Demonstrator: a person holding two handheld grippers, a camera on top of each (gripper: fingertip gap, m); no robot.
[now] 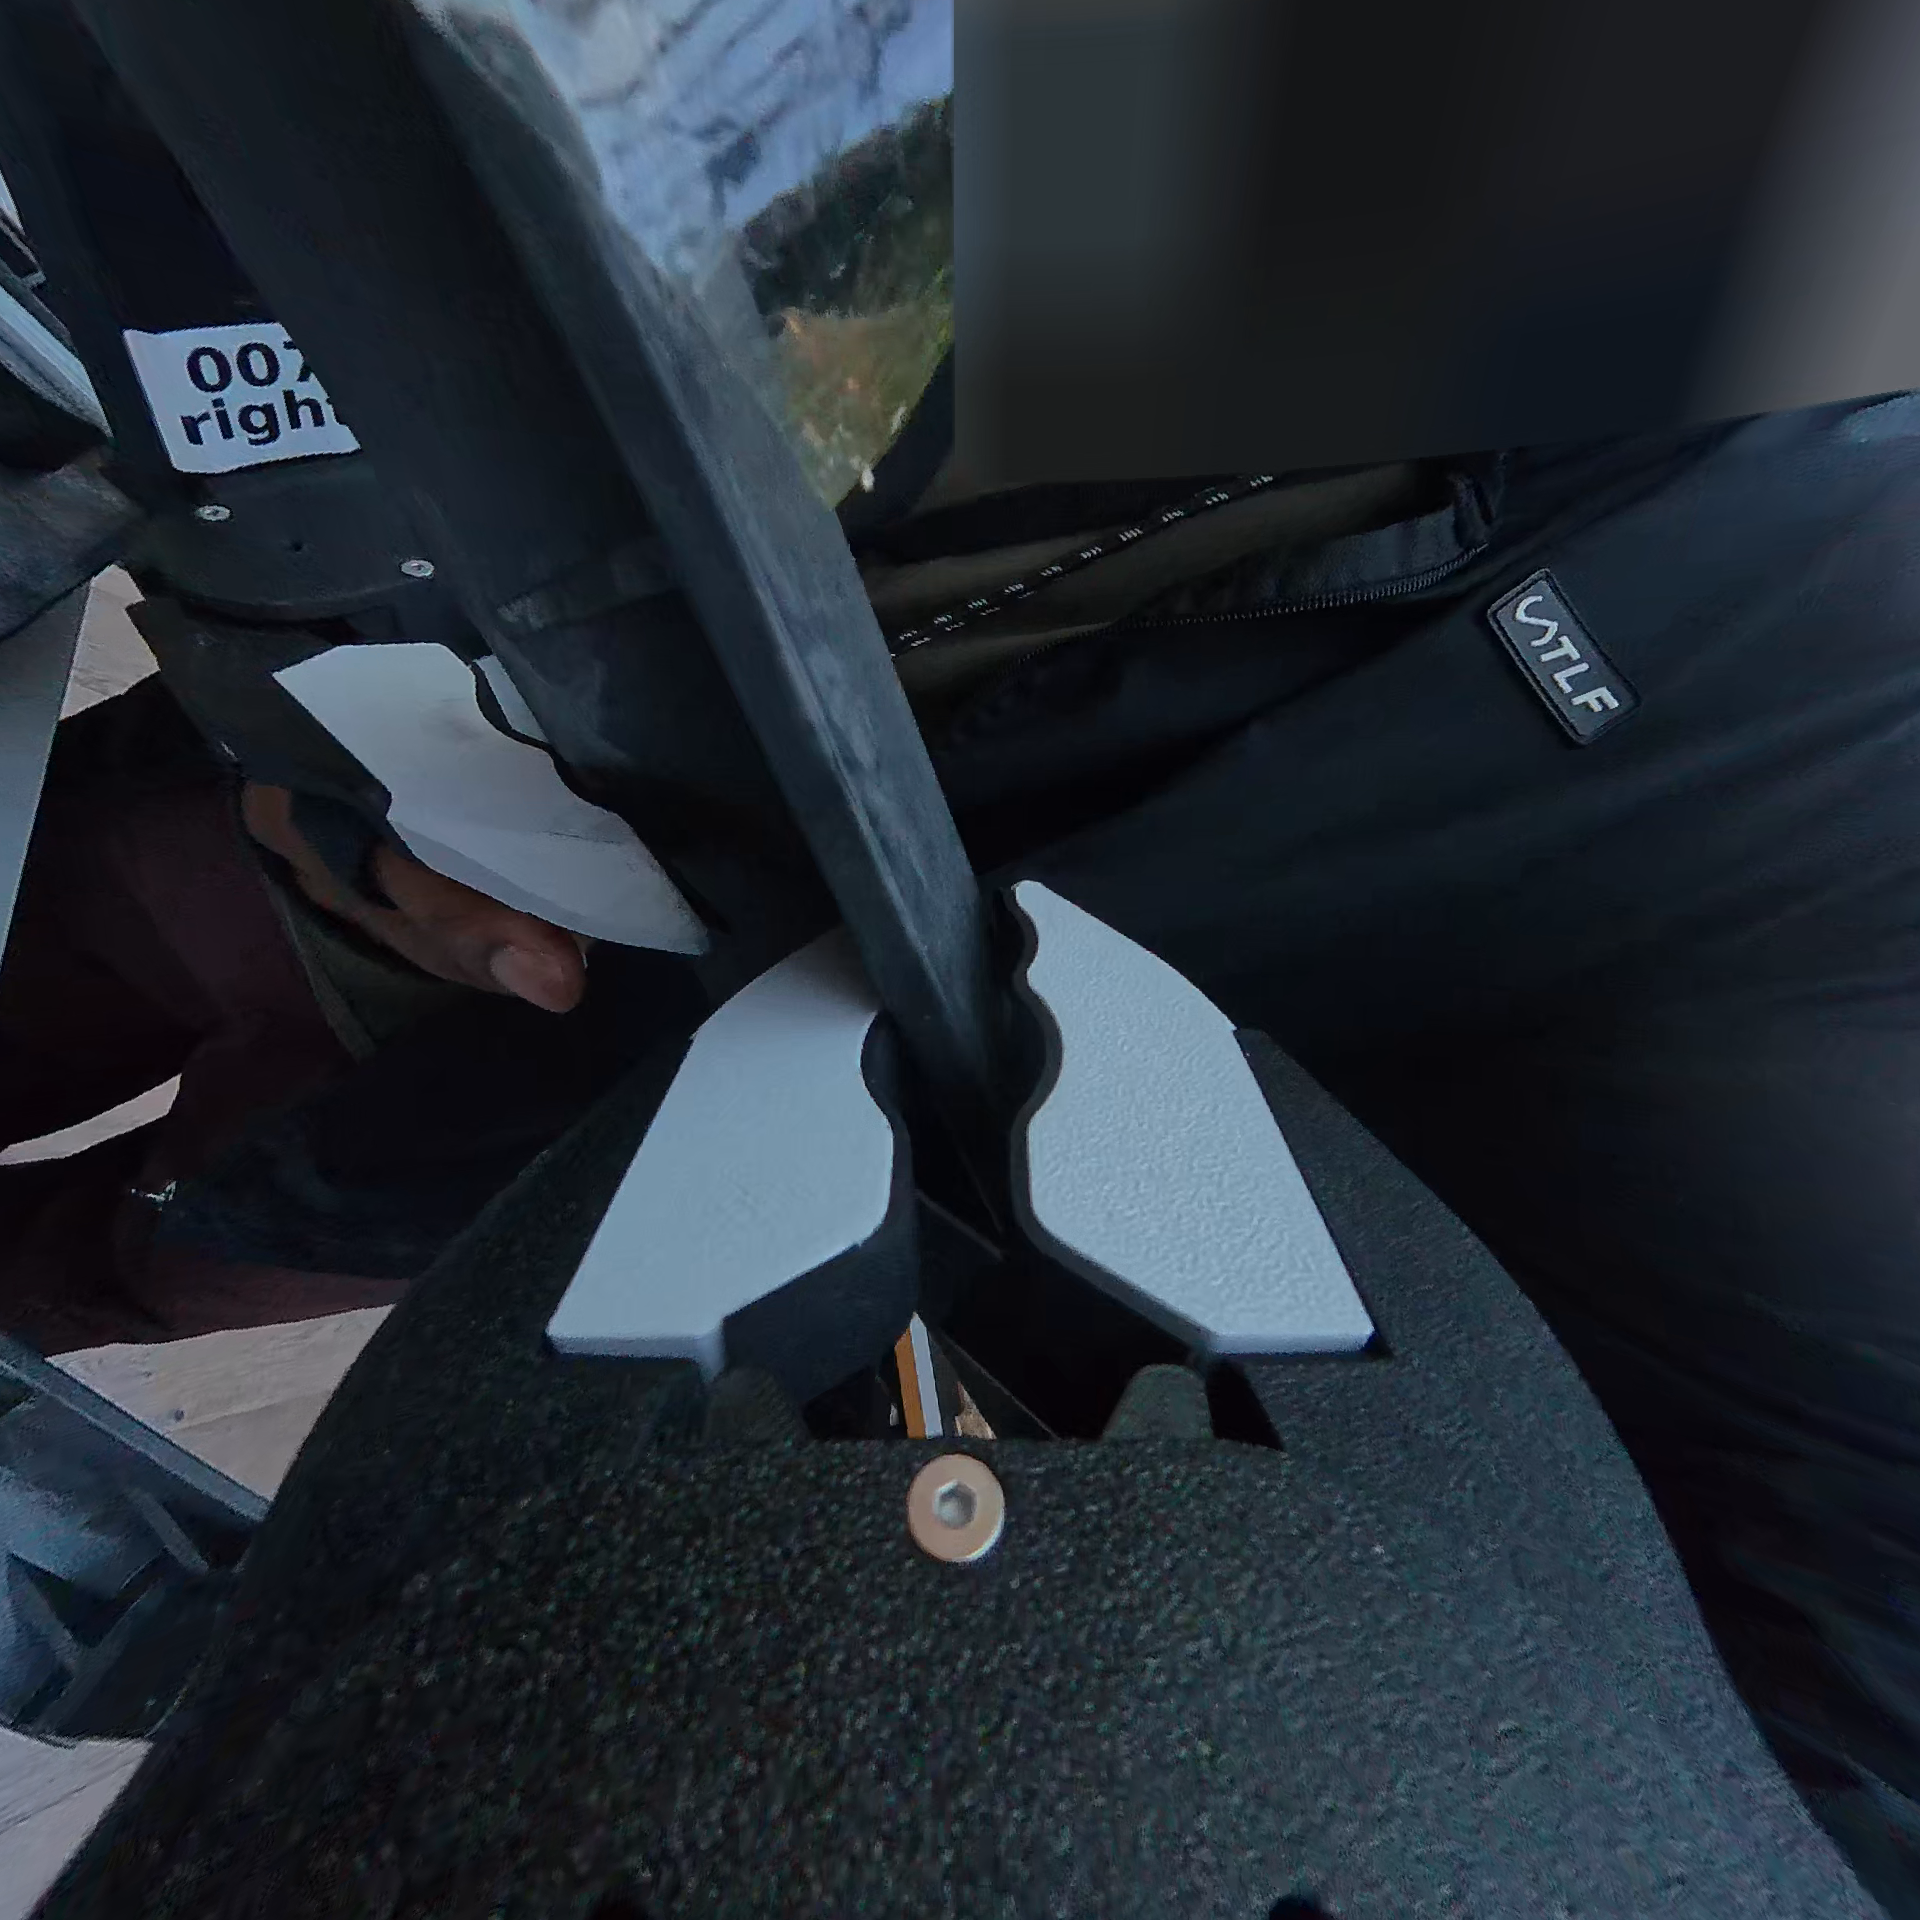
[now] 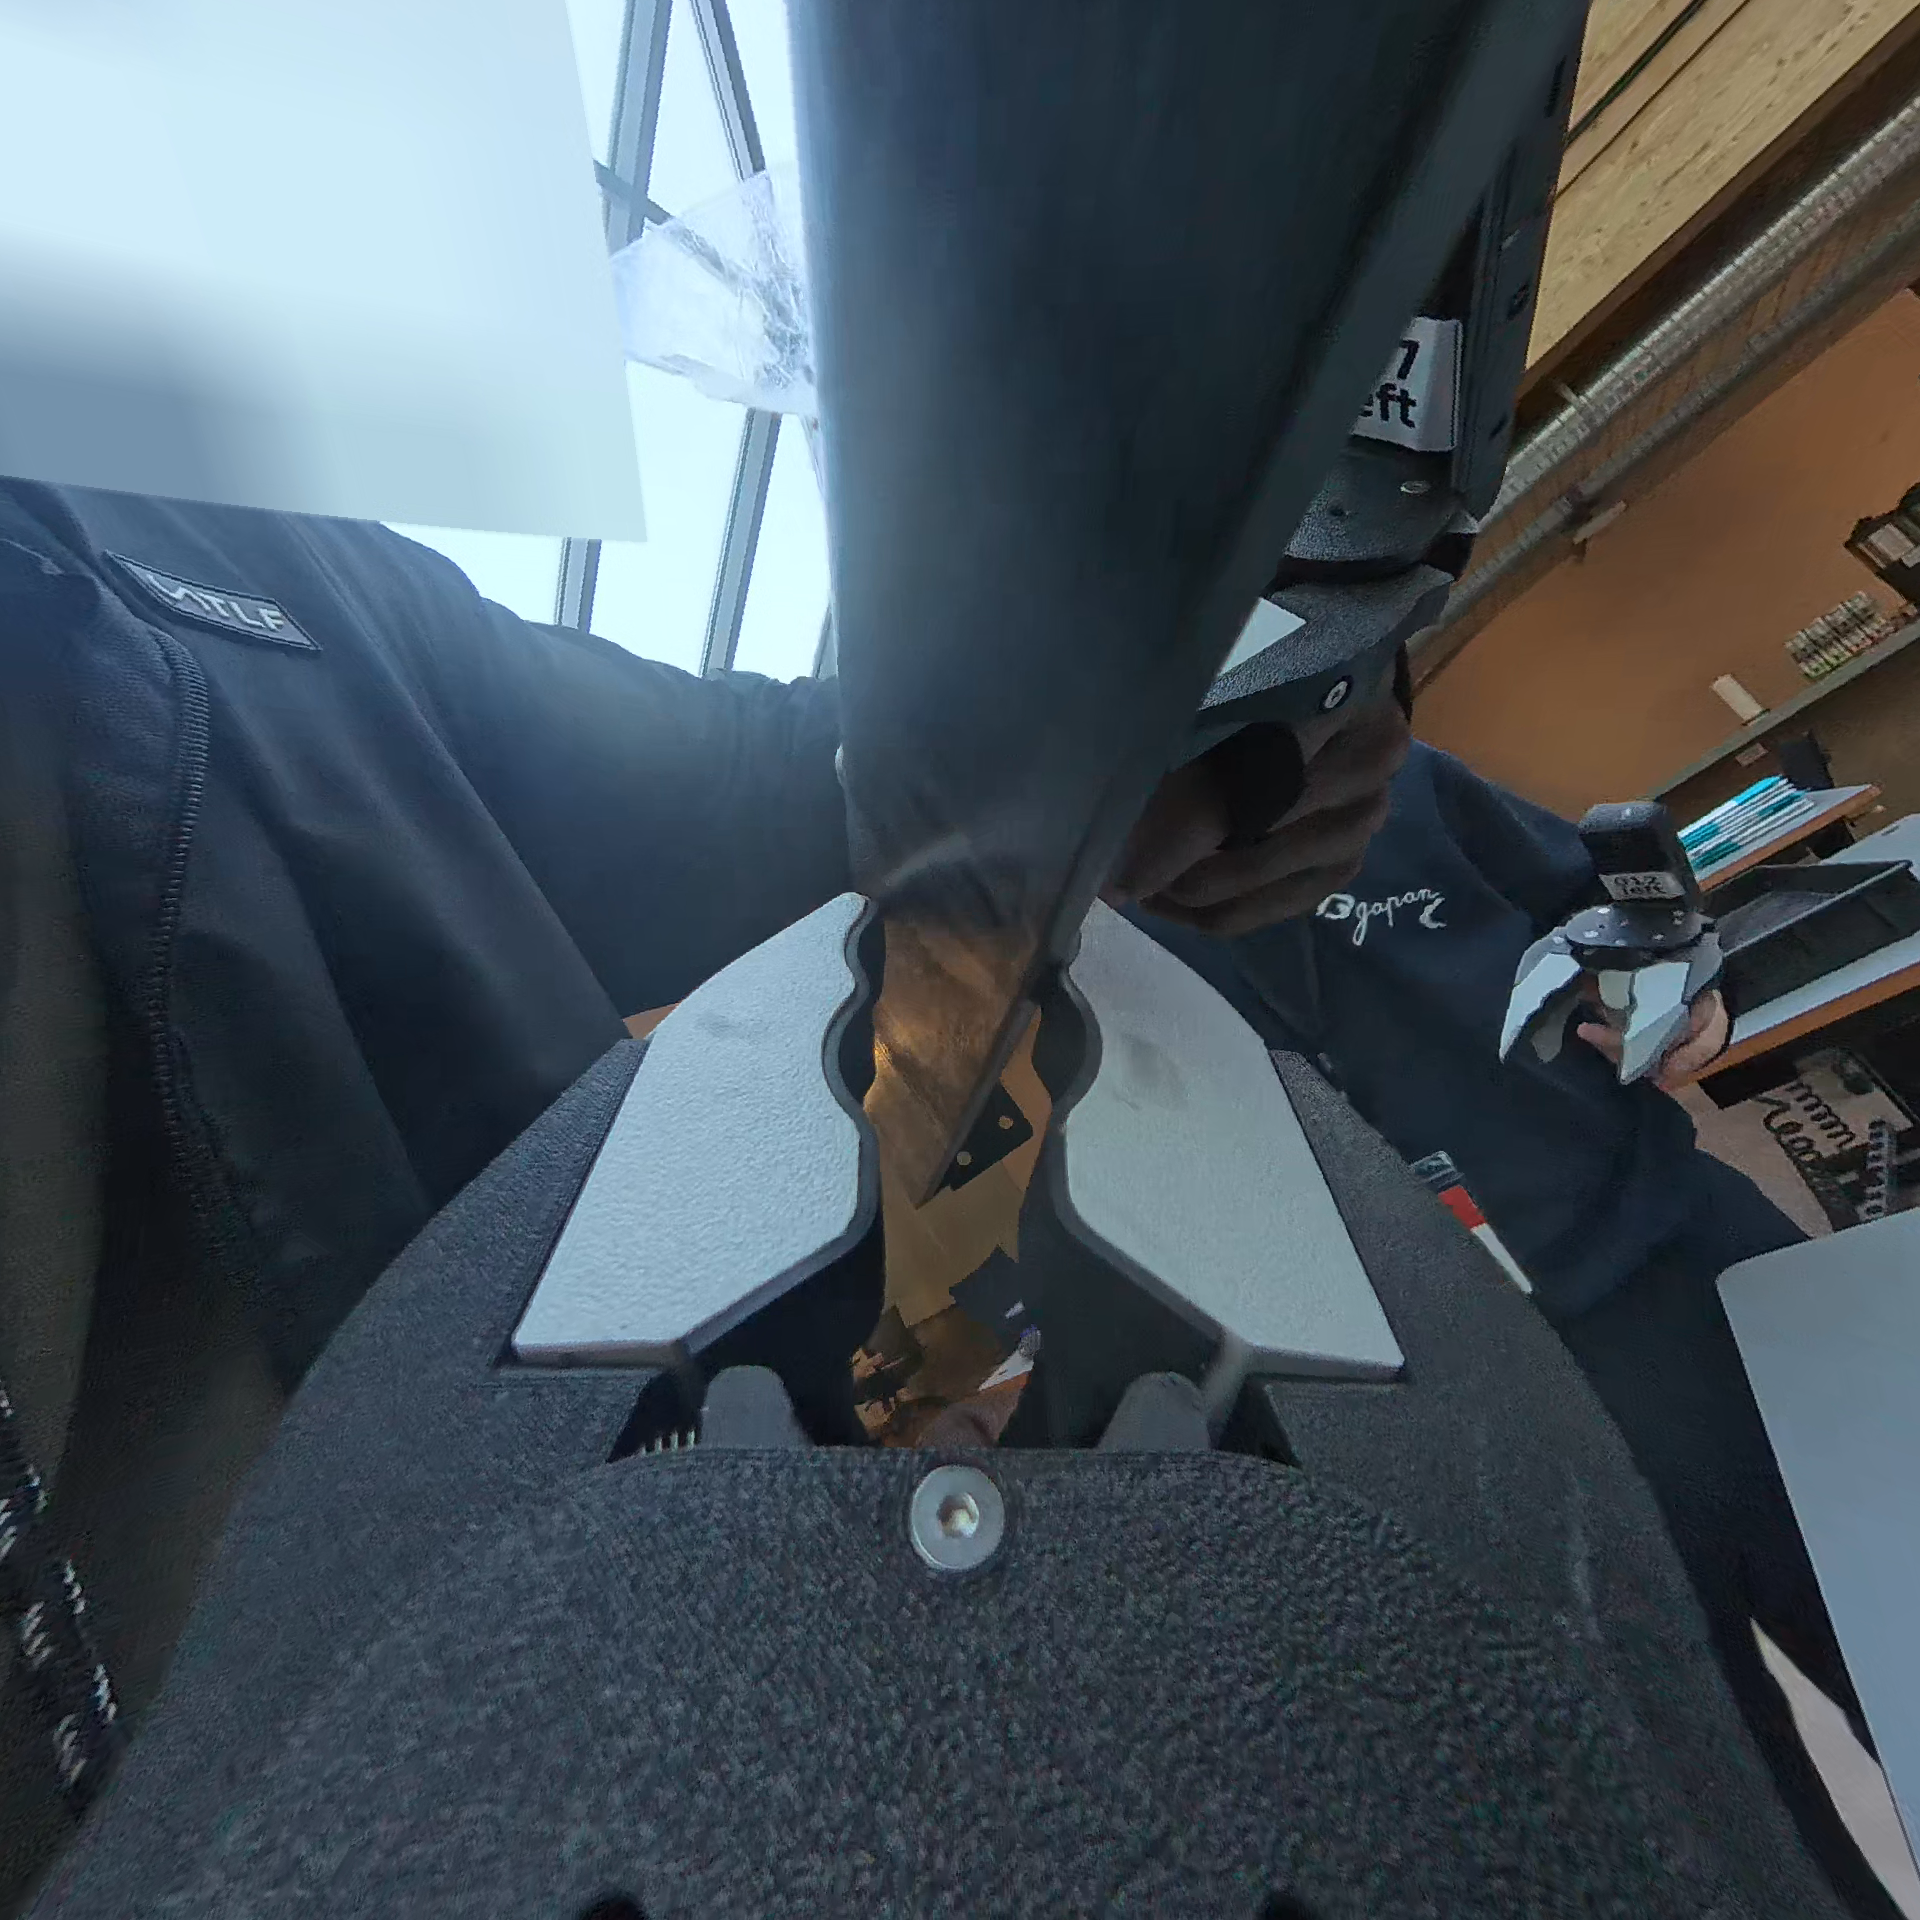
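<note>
A flat black board (image 1: 831,665) is being held up in the air, tilted, with both grippers pinching it. Part of it is shiny and is showing a reflection.

The left gripper (image 1: 951,1049) is squeezing the thin edge of the board, which is running down between its two grey fingers (image 1: 1164,1143). Its jaws are closed tight on that edge.

The right gripper (image 2: 961,1049) is gripping a lower corner of the board (image 2: 1039,416) — the corner is poking down into the gap between its grey fingers (image 2: 717,1153). Its jaws are pressing on the board too, with a small black corner piece (image 2: 992,1138) showing in the gap.

Each gripper is also showing in the other's view. In the left wrist view, the right gripper is sitting at the left with a white sticker (image 1: 244,400) on its body and a hand (image 1: 468,935) under it. In the right wrist view, the left gripper's body is up at the right, with a hand (image 2: 1268,821) wrapped around it.

Just behind the board is a person in a black jacket (image 1: 1507,935) with a zip and a small patch.

Farther off at the right, a second person in a dark blue top (image 2: 1475,1060) is holding another gripper (image 2: 1600,987) — near a counter (image 2: 1818,987) with a black tray (image 2: 1870,914) on it. Windows (image 2: 707,520) are bright behind.
</note>
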